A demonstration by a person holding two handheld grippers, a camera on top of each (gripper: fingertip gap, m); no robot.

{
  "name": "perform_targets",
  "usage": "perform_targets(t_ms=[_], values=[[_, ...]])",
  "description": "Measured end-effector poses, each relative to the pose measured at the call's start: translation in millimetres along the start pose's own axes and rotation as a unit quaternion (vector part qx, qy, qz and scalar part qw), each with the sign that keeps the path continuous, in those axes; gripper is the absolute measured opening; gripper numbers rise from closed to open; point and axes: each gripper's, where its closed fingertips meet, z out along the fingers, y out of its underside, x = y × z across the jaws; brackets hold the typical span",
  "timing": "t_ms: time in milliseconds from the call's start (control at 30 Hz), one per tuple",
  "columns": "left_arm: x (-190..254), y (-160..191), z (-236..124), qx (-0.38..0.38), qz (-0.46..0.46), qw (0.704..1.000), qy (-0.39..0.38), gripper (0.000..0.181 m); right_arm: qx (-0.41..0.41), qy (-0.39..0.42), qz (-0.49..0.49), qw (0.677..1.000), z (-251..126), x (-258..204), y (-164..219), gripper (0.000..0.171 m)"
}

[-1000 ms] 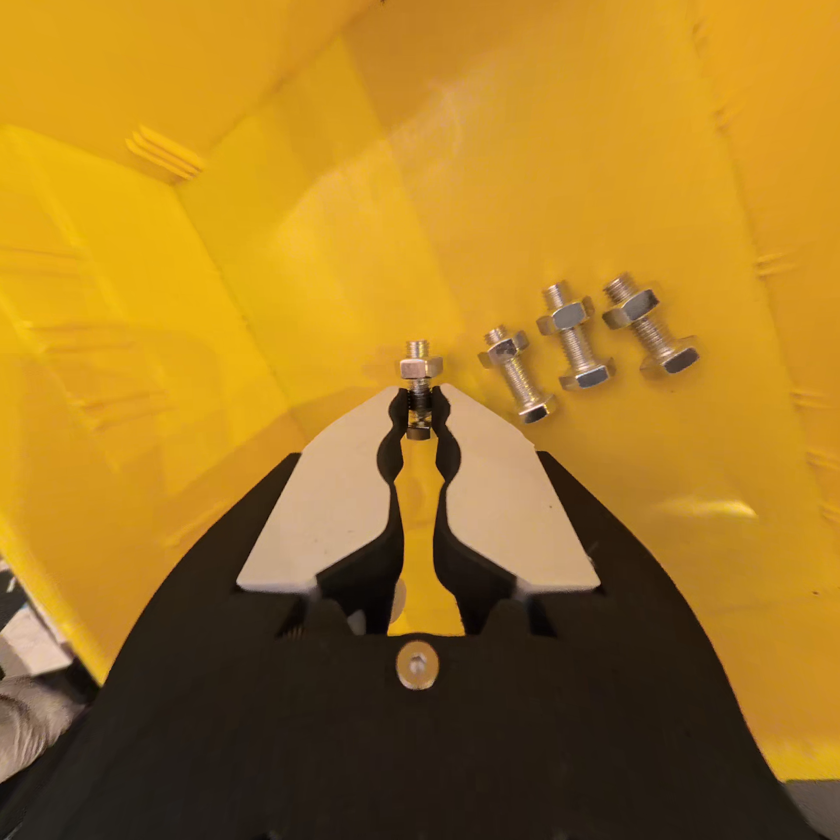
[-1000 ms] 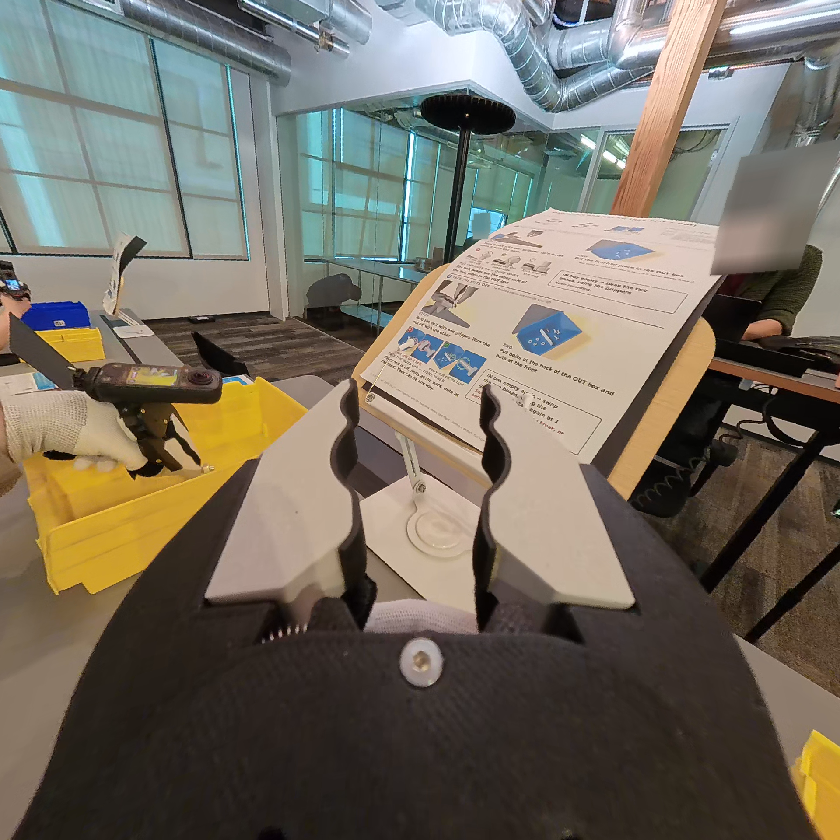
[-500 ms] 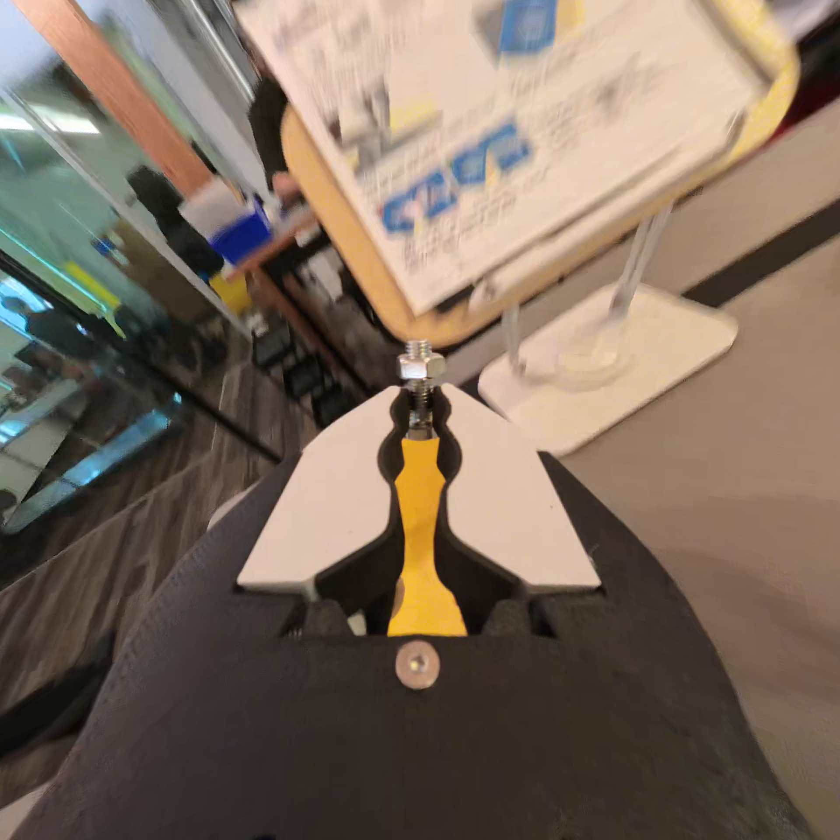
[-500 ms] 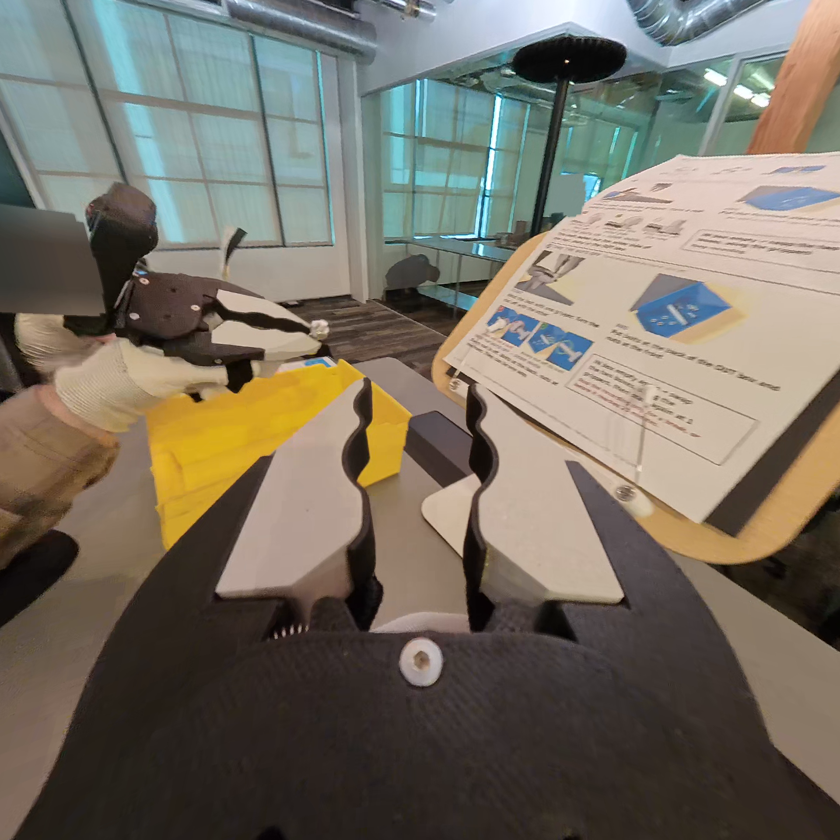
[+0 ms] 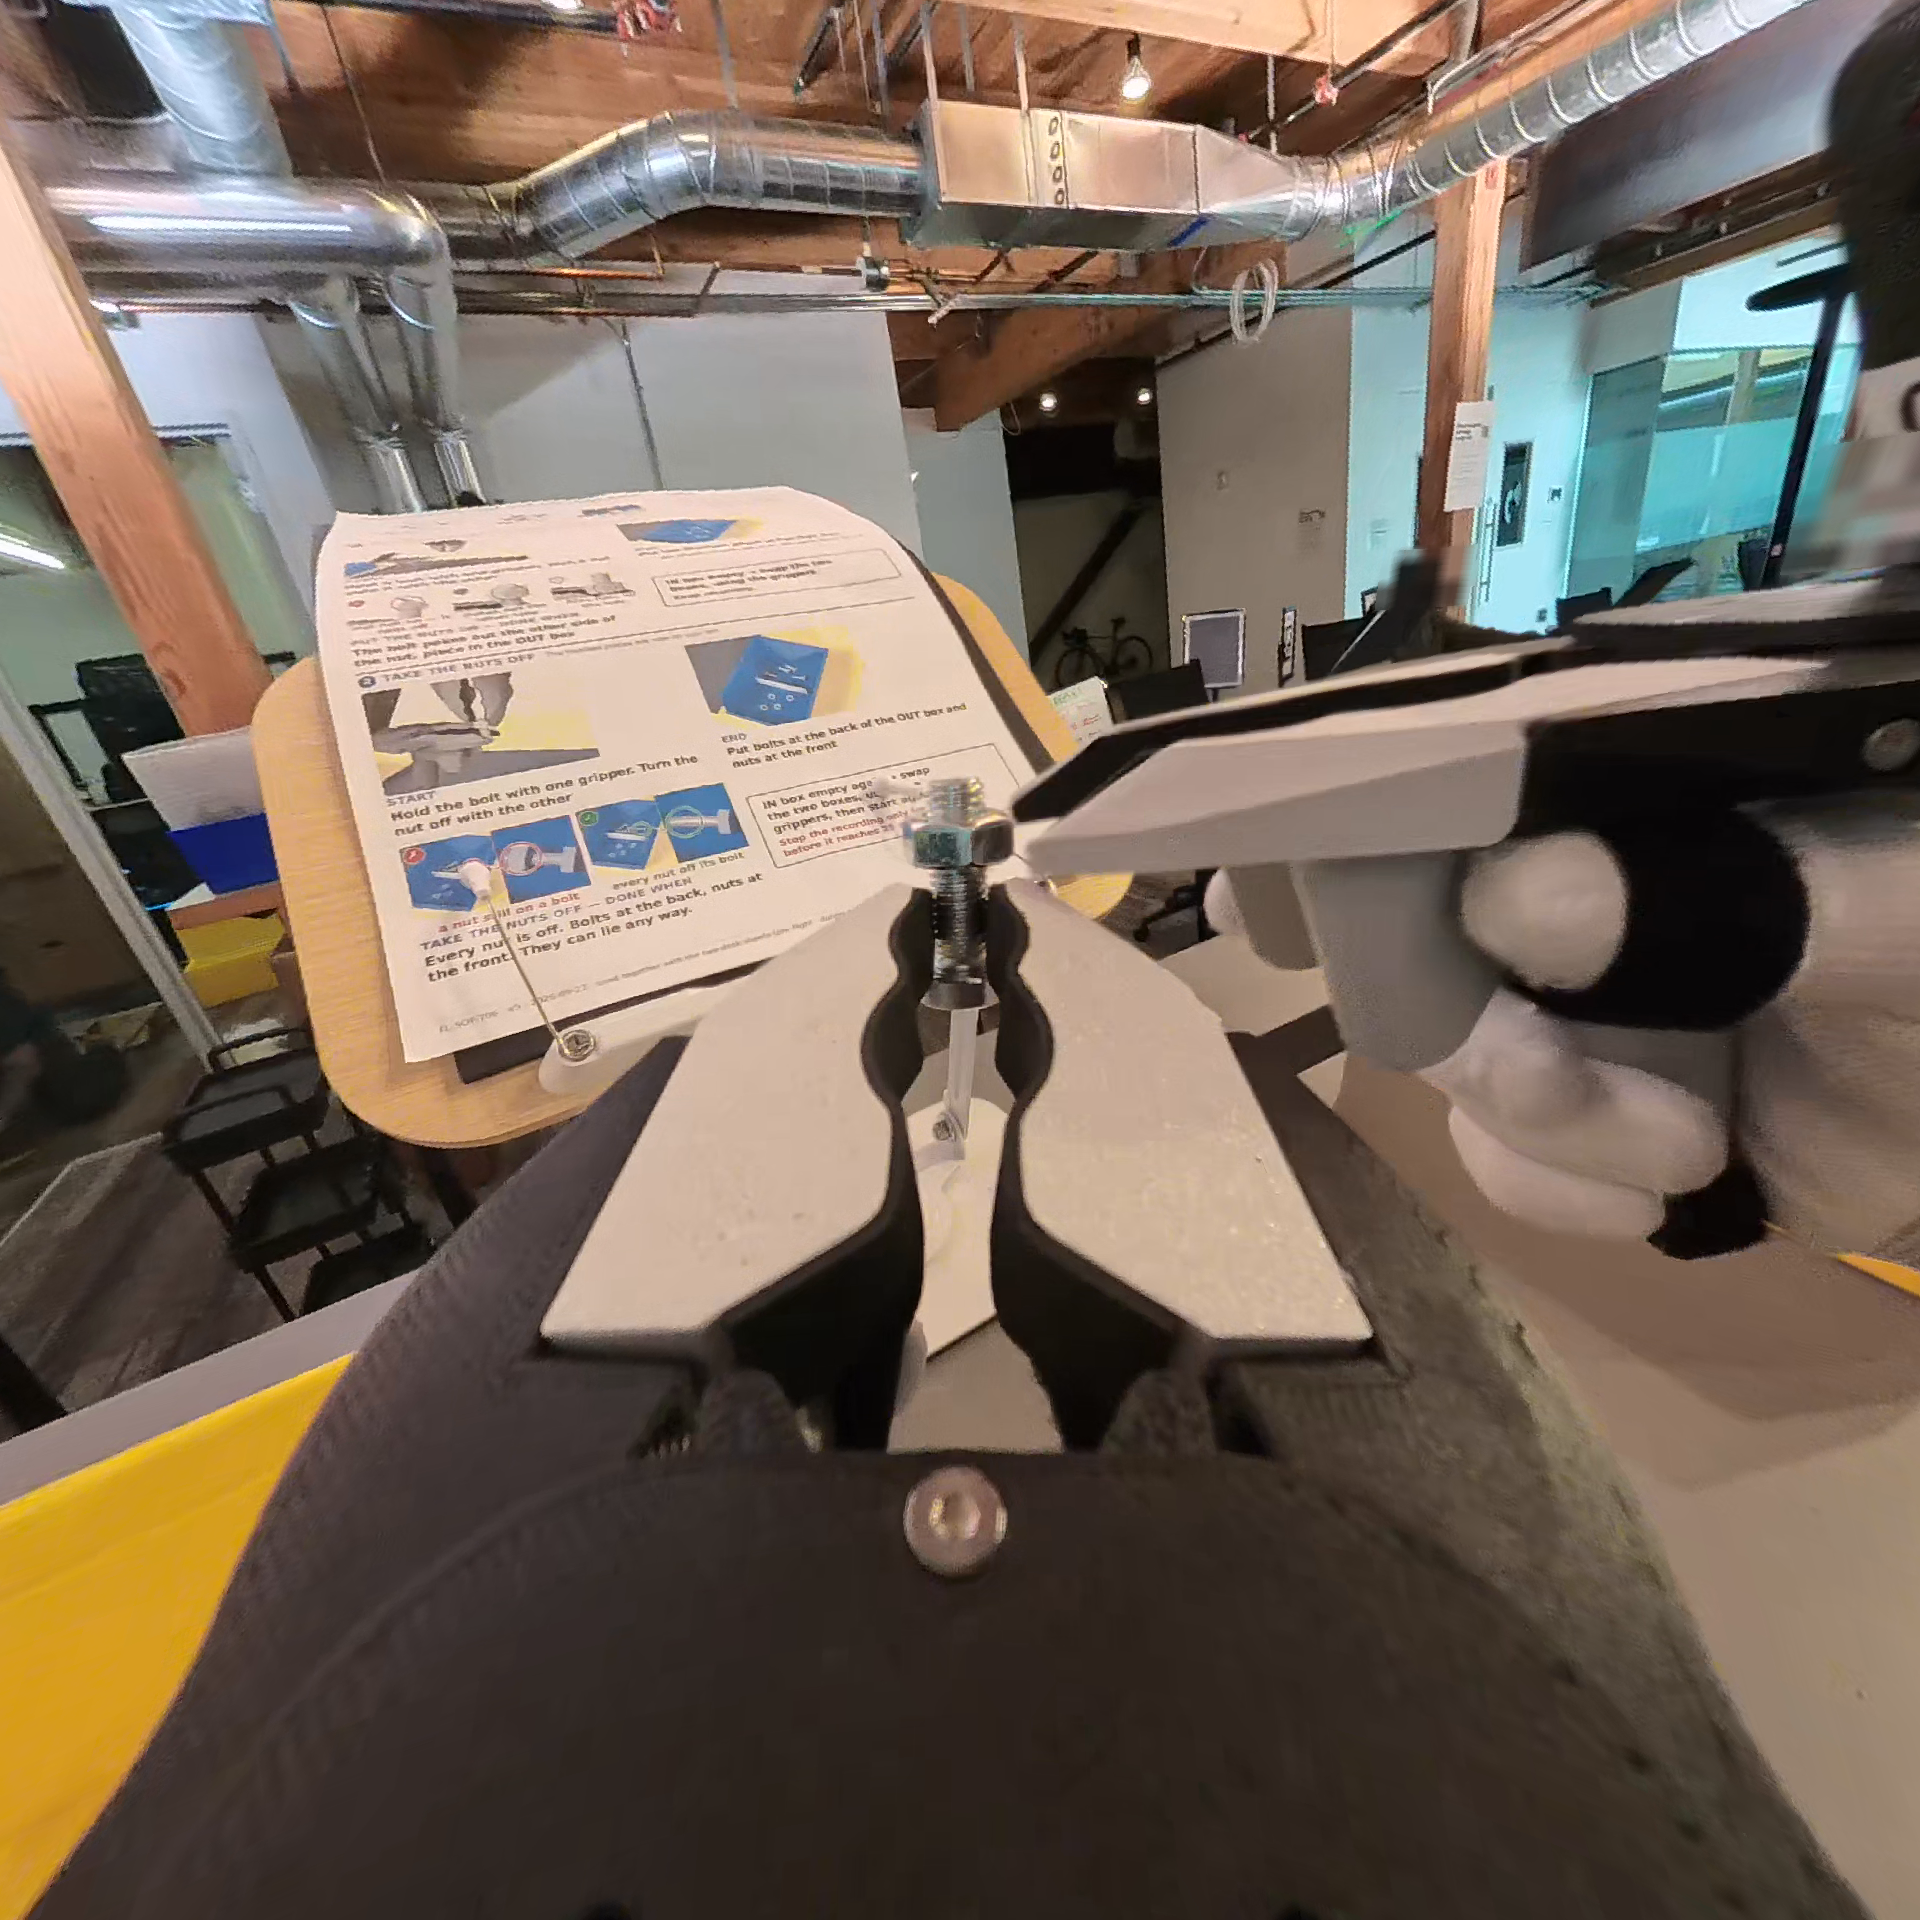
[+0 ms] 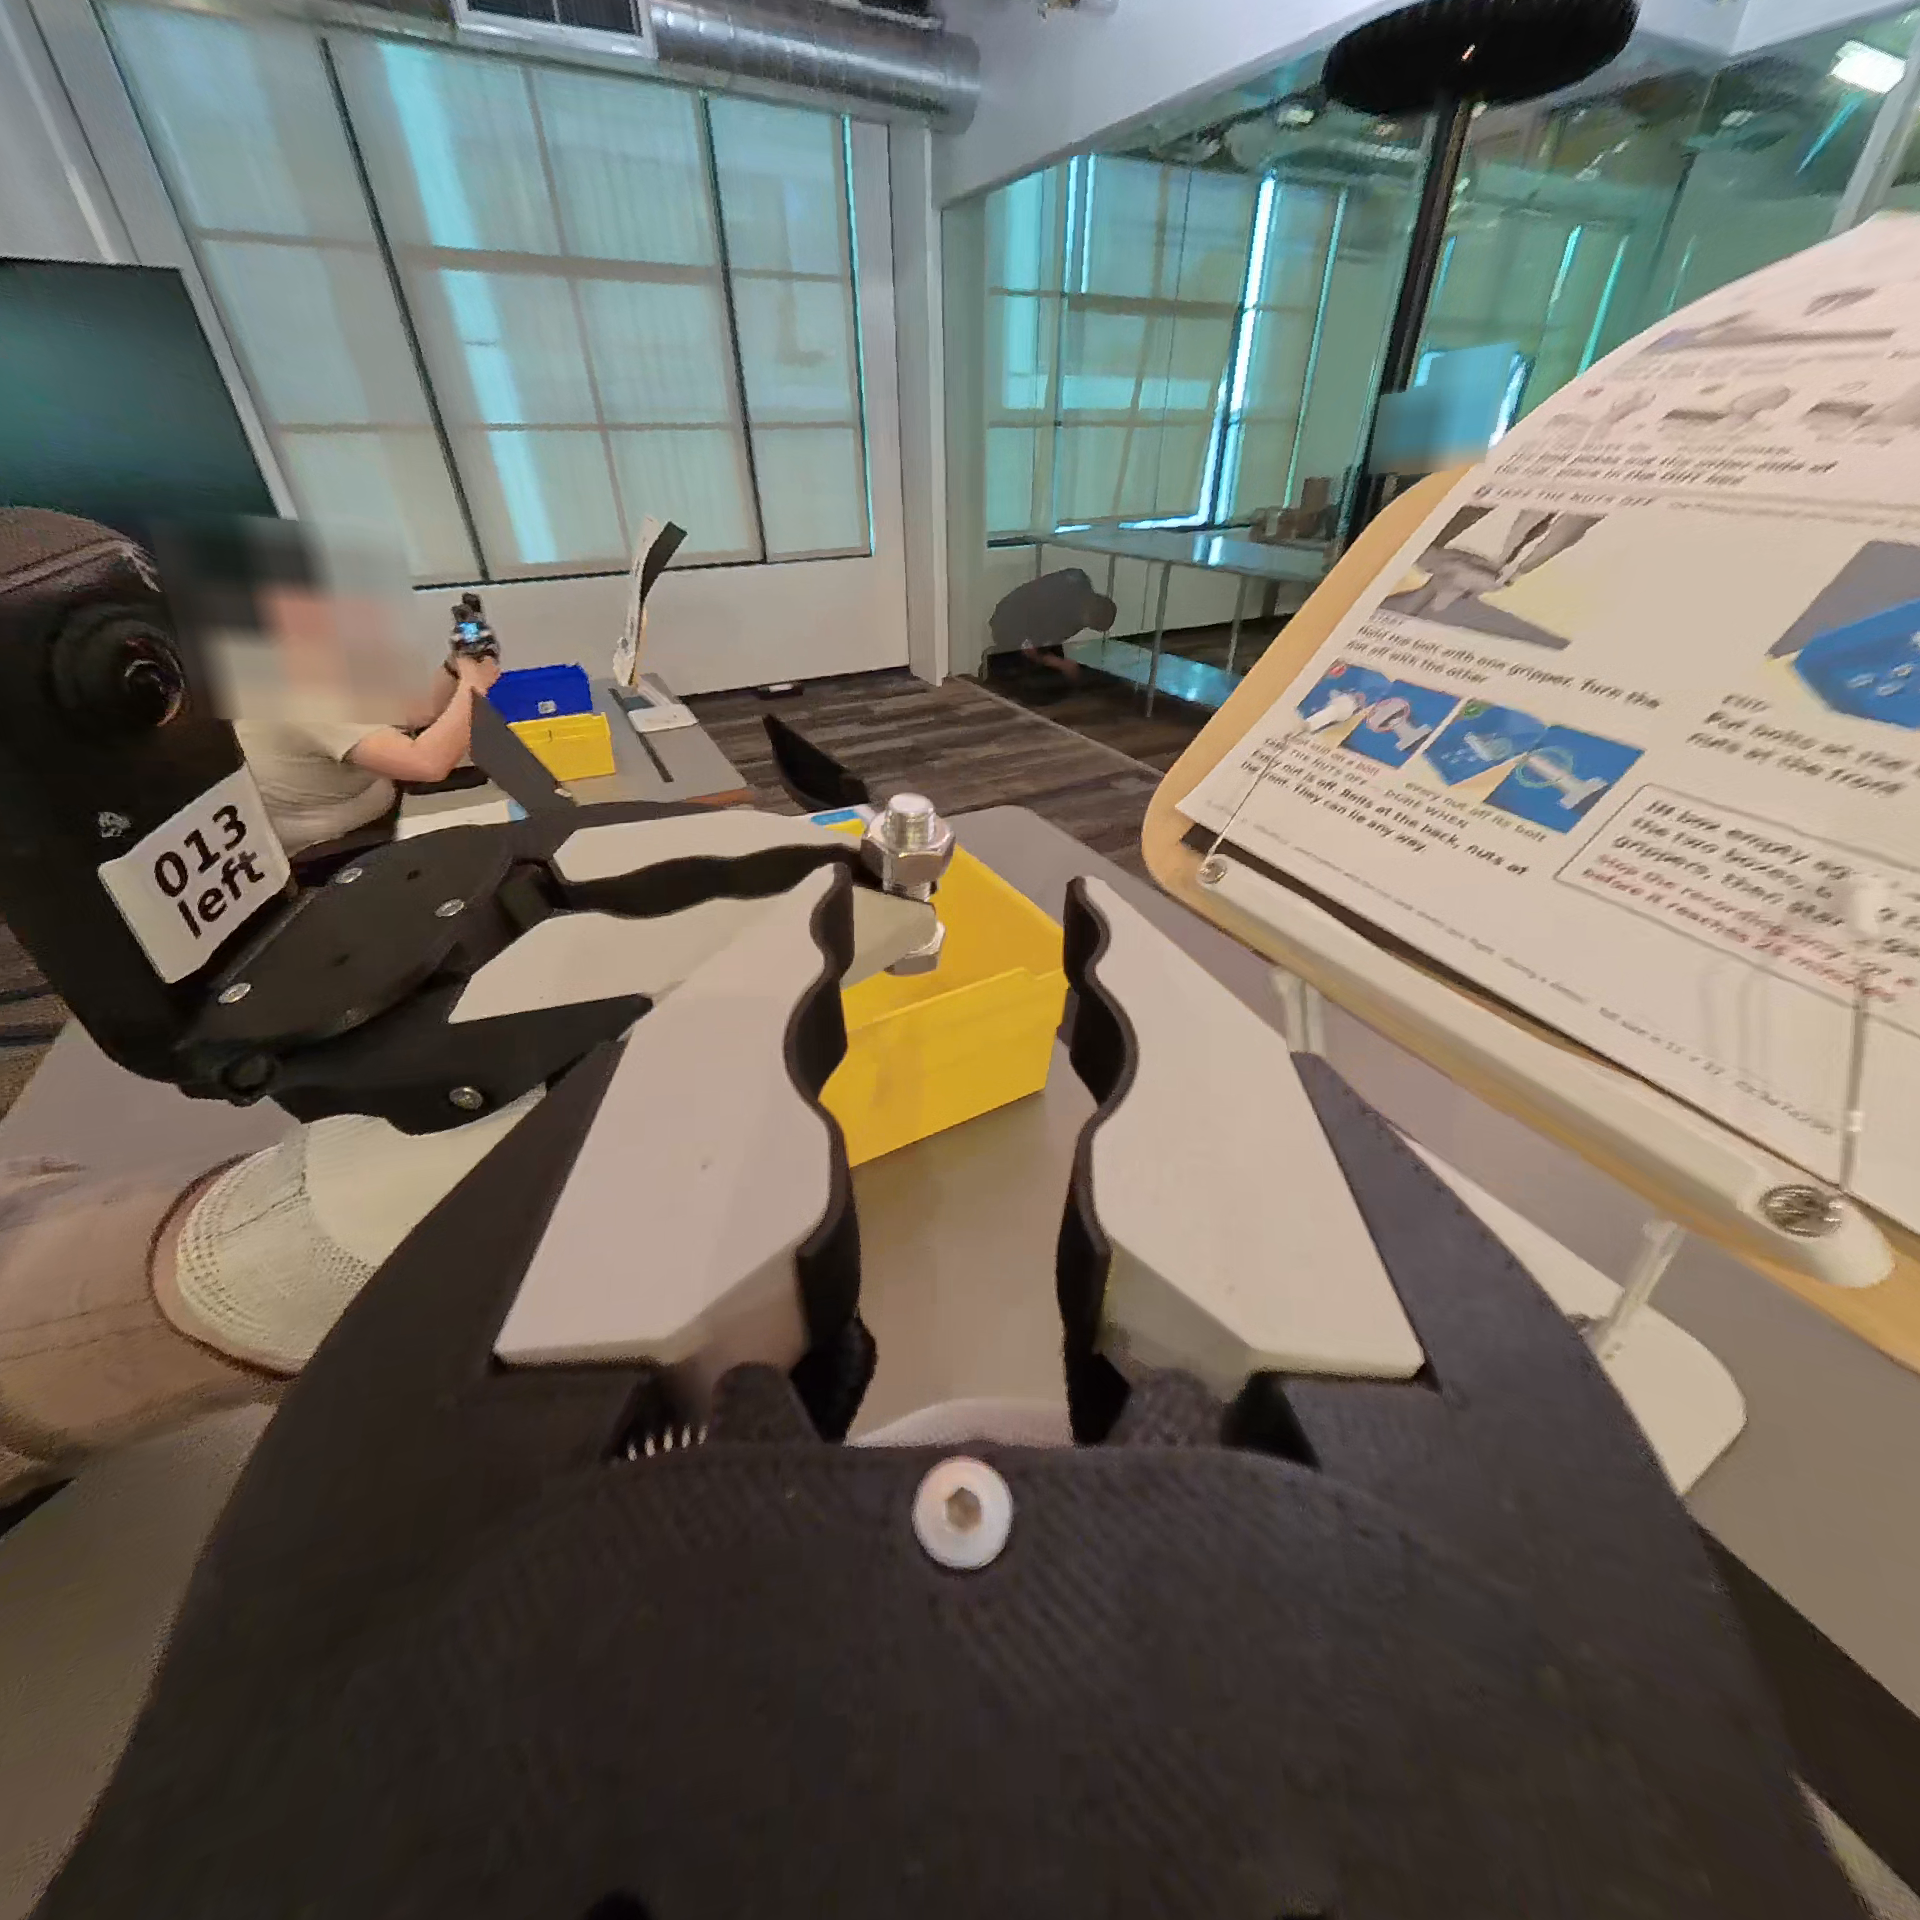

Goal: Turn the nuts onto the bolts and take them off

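Note:
My left gripper (image 5: 954, 914) is shut on the shank of a steel bolt (image 5: 954, 951) and holds it upright in the air. A hex nut (image 5: 956, 840) sits on the thread near the bolt's tip. My right gripper (image 5: 1029, 831) comes in from the right, open, with its fingertips just beside the nut. In the right wrist view my right gripper (image 6: 951, 914) is open and empty. The left gripper (image 6: 894, 899) with the bolt and nut (image 6: 907, 847) is just beyond its left finger (image 6: 727, 1091).
A yellow bin (image 6: 956, 997) stands on the grey table (image 6: 956, 1226) behind the bolt; its edge shows in the left wrist view (image 5: 125, 1558). An instruction sheet on a wooden stand (image 5: 623, 748) rises at the right (image 6: 1558, 779). A person (image 6: 343, 748) works at a far table. Less than 4 cm separates the two grippers' tips.
My left gripper has lifted the bolt out of the yellow bin and tipped it upright. My right gripper has swung left and closed in on the nut, still open.

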Motion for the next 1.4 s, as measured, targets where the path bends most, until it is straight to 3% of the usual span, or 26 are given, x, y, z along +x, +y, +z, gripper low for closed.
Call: perform_targets(t_ms=[133, 233, 500, 533, 667, 867, 1000, 1200, 1400], values=[[7.3, 5.8, 1.4, -0.008, 0.028, 1.000, 0.005, 0.010, -0.004, -0.011, 0.009, 1.000, 5.6, -4.5, 6.3, 0.032], [8.5, 8.9, 1.5, -0.011, 0.041, 0.999, -0.006, 0.010, -0.012, -0.015, 0.011, 1.000, 7.4, -6.6, 10.6, 0.017], [11.7, 4.4, 0.6, -0.004, 0.048, 0.999, 0.003, 0.010, 0.002, -0.037, 0.013, 0.999, 3.2, -8.5, 7.8, 0.016], [12.8, 3.2, 0.6, -0.004, 0.048, 0.999, 0.011, 0.019, 0.003, -0.039, 0.017, 0.999, 1.4, -7.5, 6.6, 0.016], [21.0, 2.1, 0.4, -0.034, 0.015, 0.995, 0.090, 0.050, 0.003, -0.053, 0.028, 0.998, -13.3, -0.4, -1.5, 0.016], [49.5, 12.3, -17.6, -0.108, -0.058, 0.954, 0.274, 0.053, -0.027, -0.161, 0.033, 0.986, -38.4, -23.6, -4.3, 0.016], [67.9, 11.8, -30.0, -0.111, -0.090, 0.927, 0.347, 0.043, -0.028, -0.213, 0.040, 0.976, -38.4, -40.6, -0.8, 0.015], [78.8, 11.1, -38.4, -0.111, -0.096, 0.911, 0.385, 0.017, -0.037, -0.249, 0.036, 0.967, -34.8, -57.5, 5.3, 0.015], [78.6, 13.7, -37.6, -0.117, -0.092, 0.912, 0.381, 0.015, -0.041, -0.250, 0.032, 0.967, -34.7, -58.0, 7.3, 0.015]])
